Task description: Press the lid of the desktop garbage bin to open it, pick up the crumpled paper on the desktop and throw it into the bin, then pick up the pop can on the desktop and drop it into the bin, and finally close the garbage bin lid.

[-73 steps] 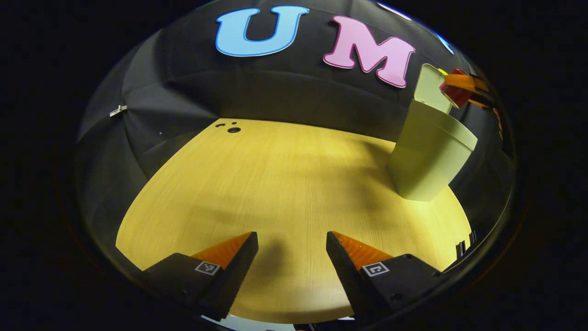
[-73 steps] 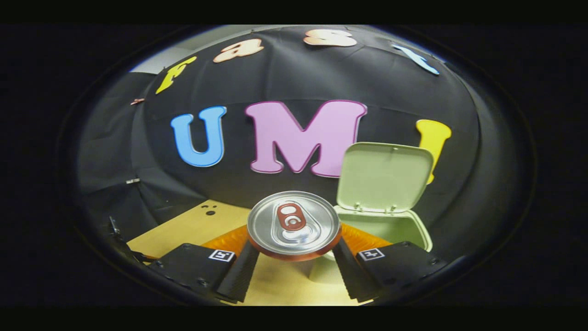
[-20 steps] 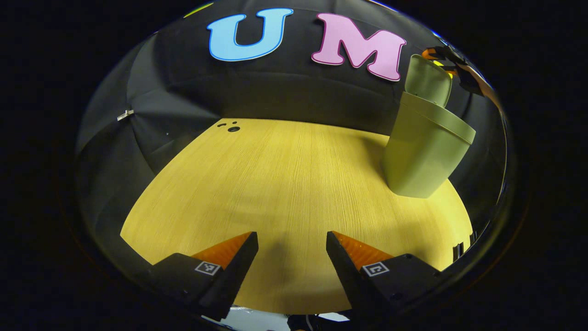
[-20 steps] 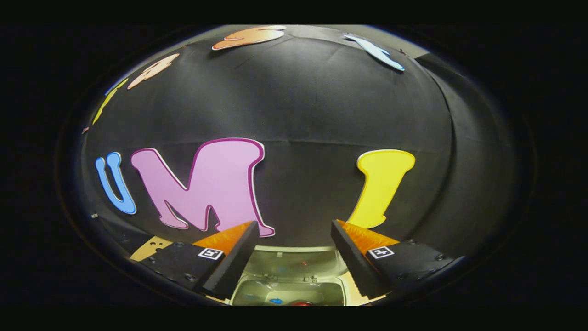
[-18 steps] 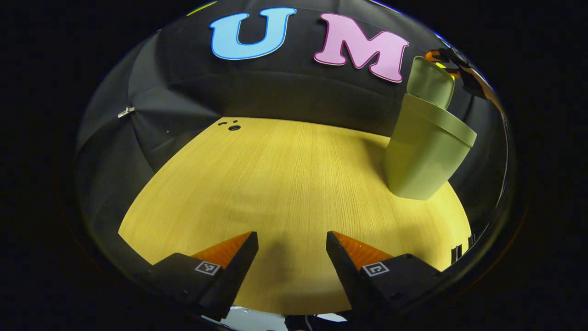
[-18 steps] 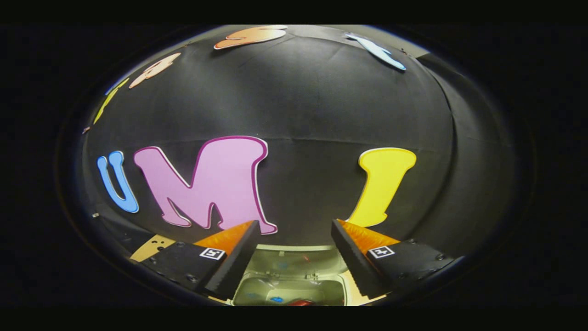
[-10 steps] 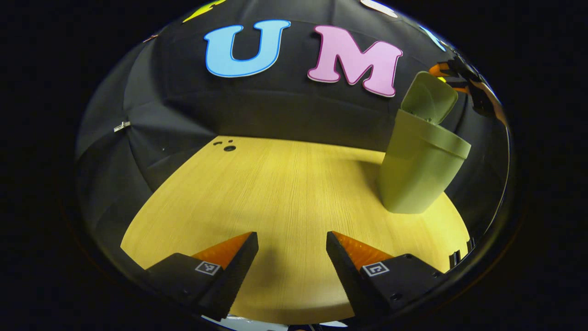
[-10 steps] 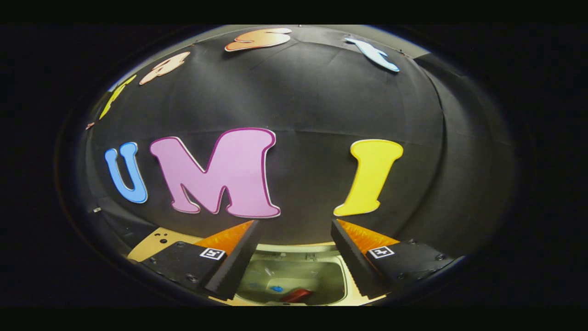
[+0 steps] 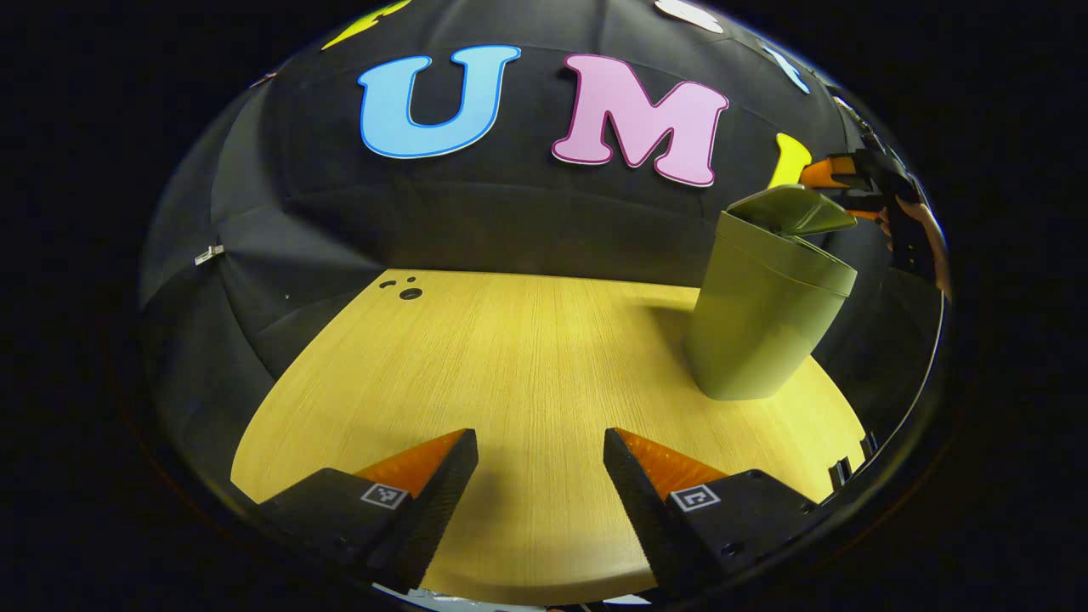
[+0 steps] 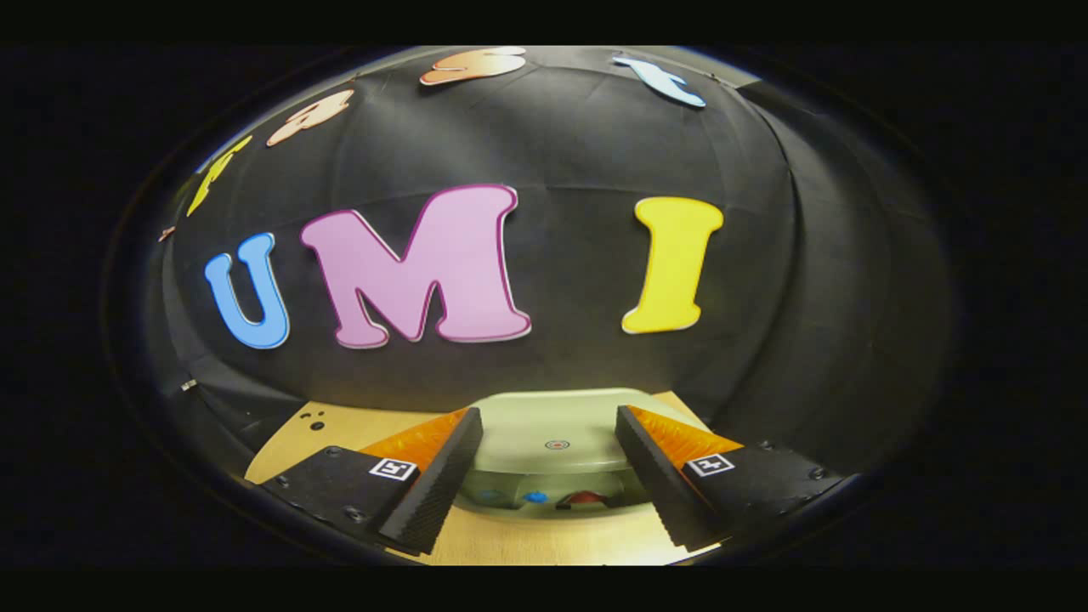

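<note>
The green desktop bin (image 9: 752, 327) stands at the right of the wooden table (image 9: 510, 357). Its lid (image 9: 795, 211) is tilted low, partly down over the rim. In the left gripper view my right gripper (image 9: 837, 180) sits just behind the lid's raised edge, held by a hand. In the right gripper view the lid (image 10: 552, 438) lies between my open right gripper's (image 10: 548, 411) fingers. Through the gap under it, a red bit of the pop can (image 10: 585, 497) shows inside the bin. My left gripper (image 9: 540, 463) hangs open over bare table, well left of the bin.
Small dark holes (image 9: 410, 293) mark the table's far left corner. The black cloth wall rises close behind the bin. Table wood (image 10: 527, 544) shows in front of the bin in the right gripper view.
The can was let go into the bin. The lid has swung from upright to nearly down, with my right gripper following it down. My left gripper has barely shifted.
</note>
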